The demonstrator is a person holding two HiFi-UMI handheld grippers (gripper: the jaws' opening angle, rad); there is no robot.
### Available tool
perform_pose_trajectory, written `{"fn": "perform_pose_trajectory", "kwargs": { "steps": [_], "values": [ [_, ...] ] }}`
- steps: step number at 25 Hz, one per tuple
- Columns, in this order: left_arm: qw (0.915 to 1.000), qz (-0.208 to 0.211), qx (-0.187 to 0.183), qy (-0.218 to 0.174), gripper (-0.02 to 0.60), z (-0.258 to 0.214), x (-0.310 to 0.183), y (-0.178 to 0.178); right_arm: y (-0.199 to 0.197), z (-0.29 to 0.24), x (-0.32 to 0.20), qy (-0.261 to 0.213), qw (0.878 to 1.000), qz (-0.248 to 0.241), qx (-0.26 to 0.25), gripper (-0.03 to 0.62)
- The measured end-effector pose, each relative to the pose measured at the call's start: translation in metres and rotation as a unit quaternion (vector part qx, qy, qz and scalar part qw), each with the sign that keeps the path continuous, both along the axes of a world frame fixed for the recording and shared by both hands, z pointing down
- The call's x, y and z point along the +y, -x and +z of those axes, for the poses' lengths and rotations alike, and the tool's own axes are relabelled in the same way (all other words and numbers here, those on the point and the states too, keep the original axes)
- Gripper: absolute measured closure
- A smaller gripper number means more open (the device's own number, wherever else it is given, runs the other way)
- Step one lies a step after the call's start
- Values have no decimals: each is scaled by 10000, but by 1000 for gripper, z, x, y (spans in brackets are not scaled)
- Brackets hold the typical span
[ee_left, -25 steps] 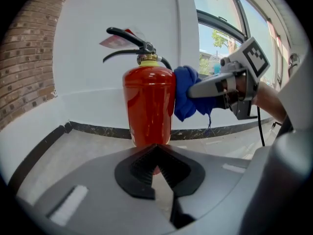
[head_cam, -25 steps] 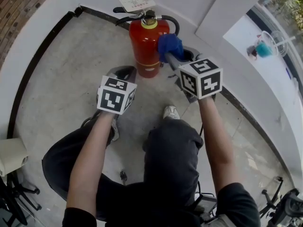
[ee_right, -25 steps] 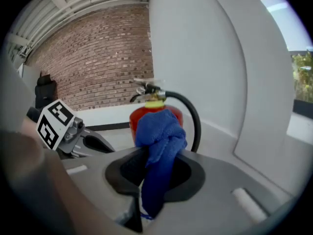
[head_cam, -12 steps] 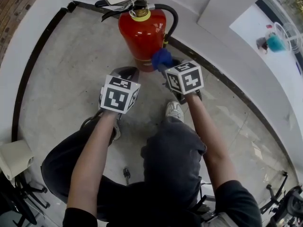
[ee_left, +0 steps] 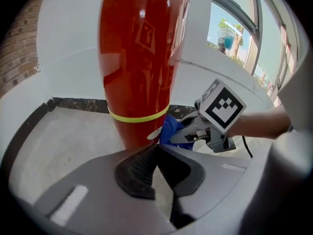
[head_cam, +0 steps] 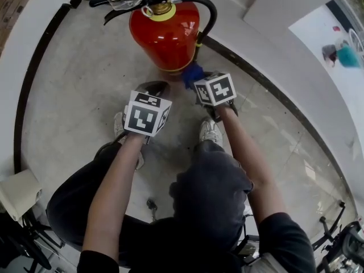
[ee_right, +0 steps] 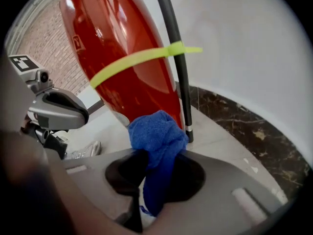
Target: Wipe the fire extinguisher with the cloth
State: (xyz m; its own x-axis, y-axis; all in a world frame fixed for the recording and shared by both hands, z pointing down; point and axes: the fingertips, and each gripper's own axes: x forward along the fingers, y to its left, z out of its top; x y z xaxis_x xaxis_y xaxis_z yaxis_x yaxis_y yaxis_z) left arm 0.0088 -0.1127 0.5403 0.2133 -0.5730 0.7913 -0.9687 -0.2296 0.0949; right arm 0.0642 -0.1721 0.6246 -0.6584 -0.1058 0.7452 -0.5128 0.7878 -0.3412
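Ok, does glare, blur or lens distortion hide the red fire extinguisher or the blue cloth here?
Head view: sharp and evenly lit, though fisheye bows the edges of the grey concrete floor. Left gripper view: window reflections streak the glossy red fire extinguisher, corners vignetted black. Right gripper view: similar sheen, the crumpled blue cloth is crisp, soft blur at lower left.

Cloth beside fire extinguisher base

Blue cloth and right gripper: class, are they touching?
Touching. The right gripper view shows the right gripper with its jaws closed on the blue cloth, which bunches out between them.
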Motion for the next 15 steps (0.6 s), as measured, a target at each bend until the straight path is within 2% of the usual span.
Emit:
{"fn": "perform_pose_trajectory", "kwargs": {
  "steps": [7, 11, 15],
  "values": [
    [9996, -1, 75, 267, 577, 28, -1, 5, -2, 45, 0, 398, 9983, -215, 355, 523],
    [9992, -28, 105, 388, 577, 39, 4, 7, 3, 59, 11, 724, 9960, -341, 388, 523],
    [9989, -49, 114, 442, 577, 42, 11, 10, 9, 64, 20, 848, 9952, -353, 342, 523]
  ]
}}
